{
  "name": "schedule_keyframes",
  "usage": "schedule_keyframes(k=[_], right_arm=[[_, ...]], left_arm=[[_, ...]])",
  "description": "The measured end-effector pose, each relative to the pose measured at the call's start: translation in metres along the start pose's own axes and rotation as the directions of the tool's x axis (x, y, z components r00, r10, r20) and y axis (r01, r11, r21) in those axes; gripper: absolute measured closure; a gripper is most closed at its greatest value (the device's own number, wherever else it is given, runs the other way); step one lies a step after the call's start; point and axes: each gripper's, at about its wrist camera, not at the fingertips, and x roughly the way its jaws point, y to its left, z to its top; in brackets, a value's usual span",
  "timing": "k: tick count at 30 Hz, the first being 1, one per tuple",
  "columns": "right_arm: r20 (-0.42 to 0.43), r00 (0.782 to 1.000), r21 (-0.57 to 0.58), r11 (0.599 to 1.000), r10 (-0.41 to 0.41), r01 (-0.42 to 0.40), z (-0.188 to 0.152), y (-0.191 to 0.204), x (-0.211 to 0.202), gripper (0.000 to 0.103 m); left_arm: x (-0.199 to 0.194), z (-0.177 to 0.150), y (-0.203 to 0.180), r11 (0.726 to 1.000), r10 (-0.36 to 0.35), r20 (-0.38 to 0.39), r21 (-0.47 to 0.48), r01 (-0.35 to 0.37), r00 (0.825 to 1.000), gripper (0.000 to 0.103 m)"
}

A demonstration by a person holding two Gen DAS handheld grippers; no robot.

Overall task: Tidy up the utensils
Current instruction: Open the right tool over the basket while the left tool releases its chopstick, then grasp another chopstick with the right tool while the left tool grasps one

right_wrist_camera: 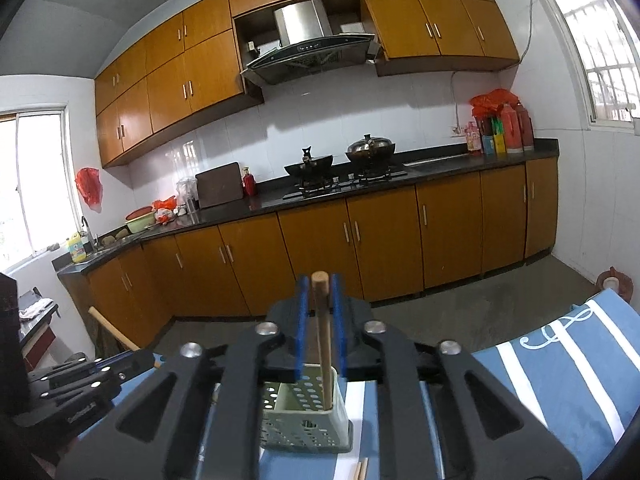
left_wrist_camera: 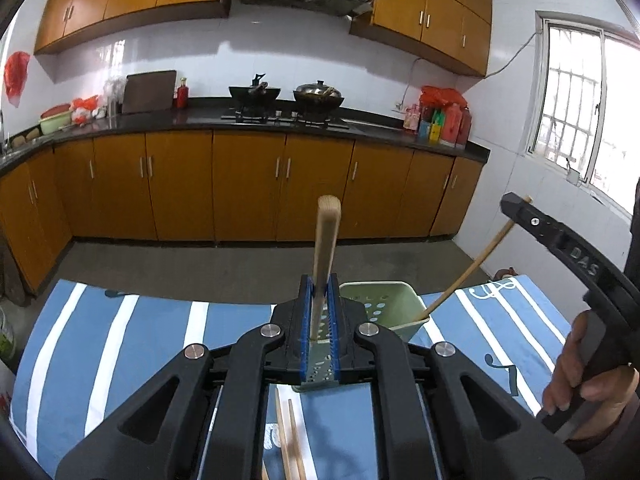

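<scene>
Your left gripper point(left_wrist_camera: 320, 285) is clamped tight on the flat wooden-handled utensil point(left_wrist_camera: 326, 232), which stands almost upright between the blue pads. Its lower end drops out of sight behind the jaws, so you cannot tell whether it sits inside the green holder point(right_wrist_camera: 298, 438) or only above it. If you let go without checking, it may catch the rim and fall onto the striped cloth point(left_wrist_camera: 120, 340). Your right gripper point(right_wrist_camera: 320, 286) has its jaws only narrowly apart, with the thin wooden stick point(right_wrist_camera: 325, 352) between the pads and a sliver of gap on each side. The stick's foot is already in the holder and it leans against a corner. The risk is that pulling the gripper away at an angle lets a pad drag the stick back out, or tips the light holder over. The holder stands near the far edge of the tabletop, and both tools crowd it, so a sideways nudge could push it towards that edge. Loose chopsticks point(left_wrist_camera: 290, 444) lie on the cloth towards the near edge, under your left gripper, and a low sweep could roll them off.
</scene>
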Motion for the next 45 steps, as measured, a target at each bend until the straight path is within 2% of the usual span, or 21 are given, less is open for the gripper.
schedule_keyframes(k=[1,2,4,11,14,18,20,22,23,24,26,29,33,36,38,41,45], right_arm=[[0.006,1.0,0.0,1.0,-0.002,0.002,0.001,0.0,-0.002,0.076],[0.011,1.0,0.001,1.0,-0.004,0.004,0.001,-0.001,-0.005,0.075],[0.023,1.0,0.007,1.0,-0.007,0.007,0.003,-0.003,-0.015,0.074],[0.045,0.998,0.032,0.999,-0.036,0.035,0.0,-0.017,-0.057,0.069],[0.029,0.997,0.043,0.996,-0.073,0.072,-0.015,-0.028,-0.08,0.067],[-0.101,0.985,0.036,0.989,-0.14,0.144,-0.062,-0.047,-0.087,0.066],[-0.213,0.966,0.042,0.987,-0.144,0.157,-0.091,-0.056,-0.079,0.066],[-0.347,0.929,0.055,0.986,-0.128,0.157,-0.129,-0.063,-0.065,0.079],[-0.425,0.899,0.065,0.987,-0.108,0.149,-0.15,-0.066,-0.058,0.082],[-0.47,0.878,0.077,0.987,-0.088,0.14,-0.164,-0.066,-0.054,0.086],[-0.537,0.842,0.1,0.987,-0.055,0.129,-0.188,-0.065,-0.049,0.086],[-0.583,0.811,0.09,0.989,-0.046,0.121,-0.214,-0.056,-0.047,0.086],[-0.608,0.791,0.058,0.99,-0.064,0.125,-0.226,-0.048,-0.045,0.087],[-0.608,0.79,0.037,0.991,-0.078,0.126,-0.223,-0.045,-0.045,0.087],[-0.605,0.789,0.003,0.991,-0.106,0.136,-0.223,-0.042,-0.044,0.095],[-0.59,0.789,-0.028,0.981,-0.171,0.192,-0.222,-0.05,-0.044,0.095],[-0.584,0.786,0.035,0.96,-0.205,0.276,-0.217,-0.073,-0.042,0.095]], left_arm=[[-0.001,0.0,0.001,1.0,0.002,0.001,-0.002,-0.002,1.0,0.087],[-0.004,0.001,0.001,1.0,0.007,0.008,-0.005,-0.007,1.0,0.078],[-0.008,0.002,0.005,1.0,0.013,0.024,-0.008,-0.013,1.0,0.069],[-0.031,0.003,0.009,0.999,0.03,0.066,-0.037,-0.028,0.997,0.068],[-0.048,-0.008,0.016,0.998,0.035,0.082,-0.051,-0.031,0.996,0.068],[-0.063,-0.039,0.028,0.995,0.087,0.059,-0.052,-0.084,0.994,0.068],[-0.061,-0.061,0.037,0.992,0.118,0.01,-0.053,-0.118,0.993,0.068],[-0.055,-0.084,0.047,0.988,0.137,-0.055,-0.06,-0.141,0.989,0.068],[-0.051,-0.095,0.051,0.987,0.142,-0.086,-0.066,-0.147,0.986,0.068],[-0.048,-0.106,0.055,0.985,0.147,-0.112,-0.071,-0.156,0.983,0.068],[-0.043,-0.127,0.062,0.982,0.16,-0.159,-0.074,-0.173,0.974,0.069],[-0.04,-0.15,0.067,0.981,0.151,-0.214,-0.089,-0.173,0.965,0.069],[-0.039,-0.166,0.066,0.982,0.136,-0.247,-0.092,-0.163,0.96,0.069],[-0.036,-0.172,0.064,0.984,0.124,-0.26,-0.093,-0.153,0.957,0.069],[-0.034,-0.176,0.062,0.986,0.113,-0.271,-0.092,-0.143,0.956,0.069],[-0.032,-0.181,0.06,0.988,0.095,-0.284,-0.088,-0.125,0.954,0.069],[-0.028,-0.187,0.055,0.992,0.069,-0.298,-0.077,-0.096,0.952,0.07]])
